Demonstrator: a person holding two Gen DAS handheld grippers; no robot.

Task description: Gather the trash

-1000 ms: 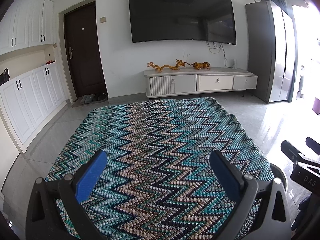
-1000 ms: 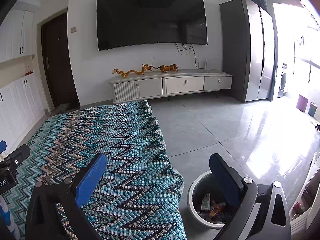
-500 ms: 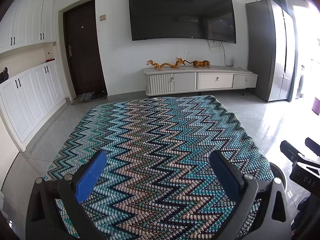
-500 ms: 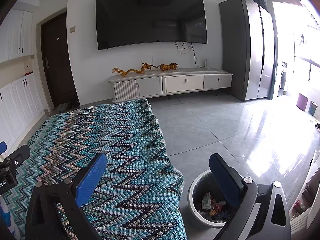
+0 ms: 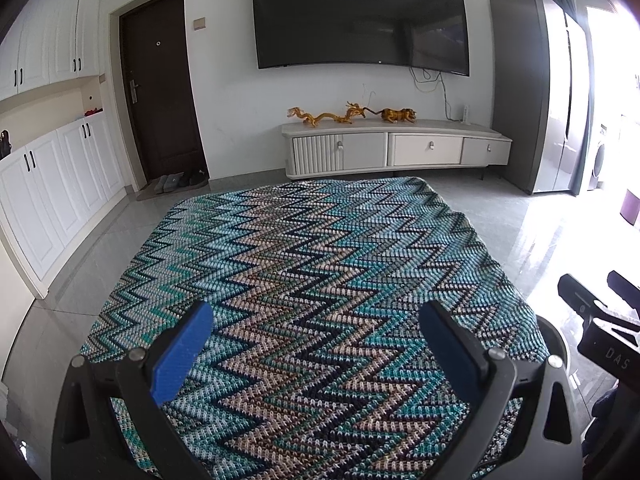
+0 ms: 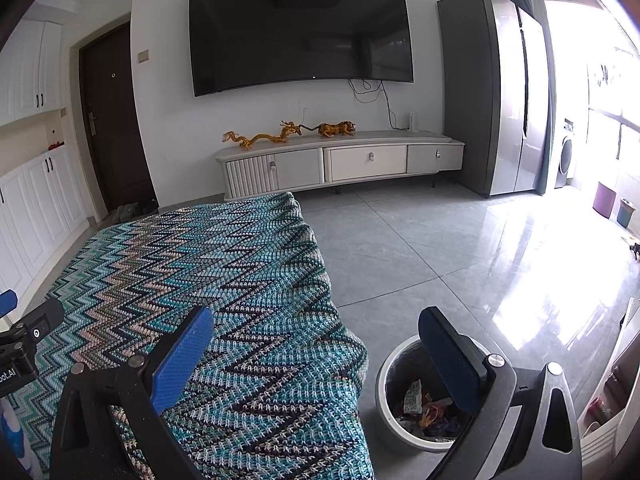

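Both tongs, the left tongs [image 5: 316,344] and the right tongs [image 6: 316,344], stand wide apart and hold nothing above the zigzag cloth [image 5: 312,280]. No loose trash shows there, so the collecting seems nearly done. The trash bin [image 6: 390,424], on the floor just beside the cloth's edge, already contains wrappers [image 6: 424,404]. Next comes a search for remaining pieces.

blanket [image 5: 312,280]: teal-navy-beige zigzag | bin [image 6: 390,420]: white | TV [image 6: 300,32]: black | figurines [image 6: 260,138]: golden
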